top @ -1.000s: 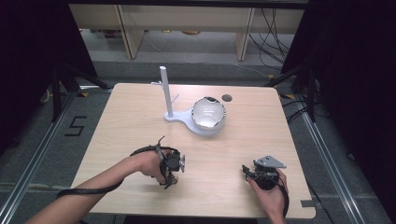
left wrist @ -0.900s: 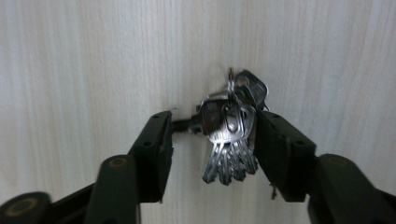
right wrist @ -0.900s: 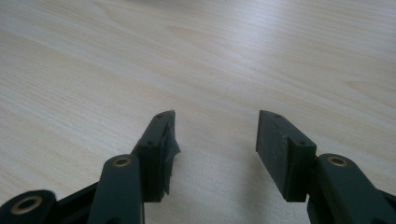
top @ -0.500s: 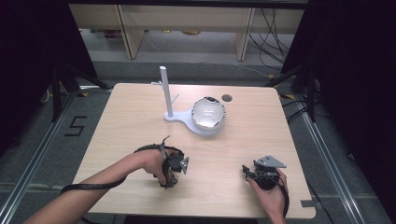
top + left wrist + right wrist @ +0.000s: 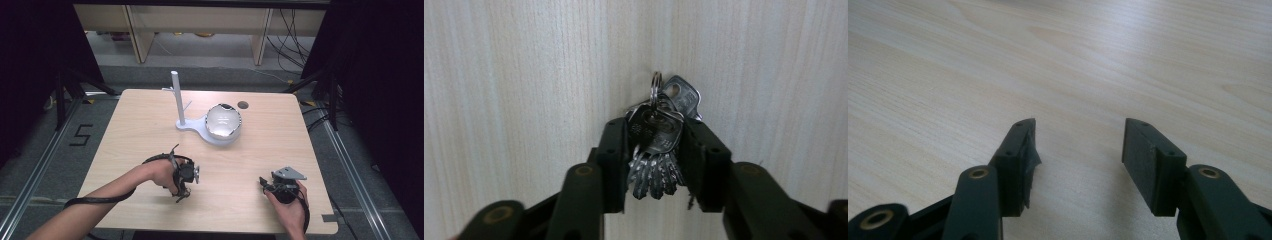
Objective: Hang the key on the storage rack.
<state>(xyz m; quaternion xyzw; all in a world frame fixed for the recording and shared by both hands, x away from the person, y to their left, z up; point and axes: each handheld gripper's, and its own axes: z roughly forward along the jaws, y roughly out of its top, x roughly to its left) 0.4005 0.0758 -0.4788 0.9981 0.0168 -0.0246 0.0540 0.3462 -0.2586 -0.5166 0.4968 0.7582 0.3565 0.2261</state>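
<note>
A bunch of silver keys (image 5: 655,145) on a split ring hangs between the jaws of my left gripper (image 5: 651,162), which is shut on it just above the wooden table (image 5: 514,90). In the high view the left gripper (image 5: 182,179) points down at the table's front left. My right gripper (image 5: 265,186) rests low at the front right. Its jaws stand open with nothing between them, seen in the right gripper view (image 5: 1079,150). A white stand with an upright post (image 5: 177,100) and a shiny round bowl (image 5: 223,121) on its base sits at the table's back middle.
A small dark round hole (image 5: 243,105) lies in the table behind the bowl. Black cables trail from both grippers along the forearms. Metal floor rails (image 5: 345,165) run along both sides of the table.
The left hand and its gripper have drifted slightly toward the front of the table. The right gripper has stayed still.
</note>
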